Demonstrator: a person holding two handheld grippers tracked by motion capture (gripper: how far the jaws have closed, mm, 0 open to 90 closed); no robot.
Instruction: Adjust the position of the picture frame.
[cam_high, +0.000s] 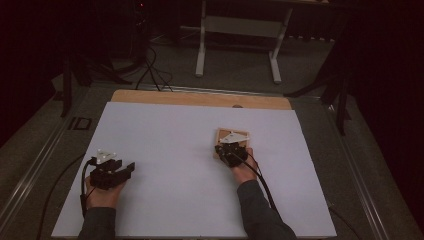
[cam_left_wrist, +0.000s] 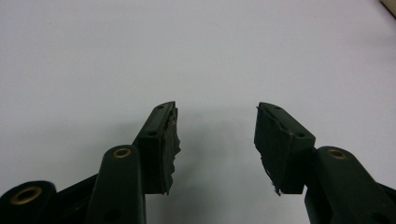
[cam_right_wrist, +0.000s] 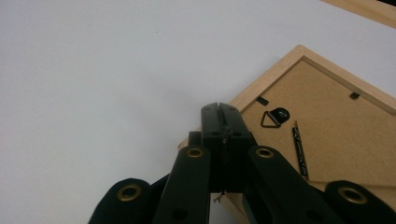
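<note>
Resting my right gripper (cam_right_wrist: 223, 109), pressed together, over the edge of a face-down light wooden picture frame (cam_right_wrist: 327, 135), my left gripper (cam_left_wrist: 217, 126) spread, empty, above the white desk (cam_high: 170, 140).

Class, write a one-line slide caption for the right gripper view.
Shut right gripper at the edge of a face-down wooden picture frame.

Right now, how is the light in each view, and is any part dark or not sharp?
High view: dim overall, surroundings nearly black, only the white sheet reads clearly. Left gripper view: bright and even; the left claw throws a faint shadow, its torn pads sharp. Right gripper view: well lit; the wooden frame is sharp, the closed right claw dark with little detail.
</note>
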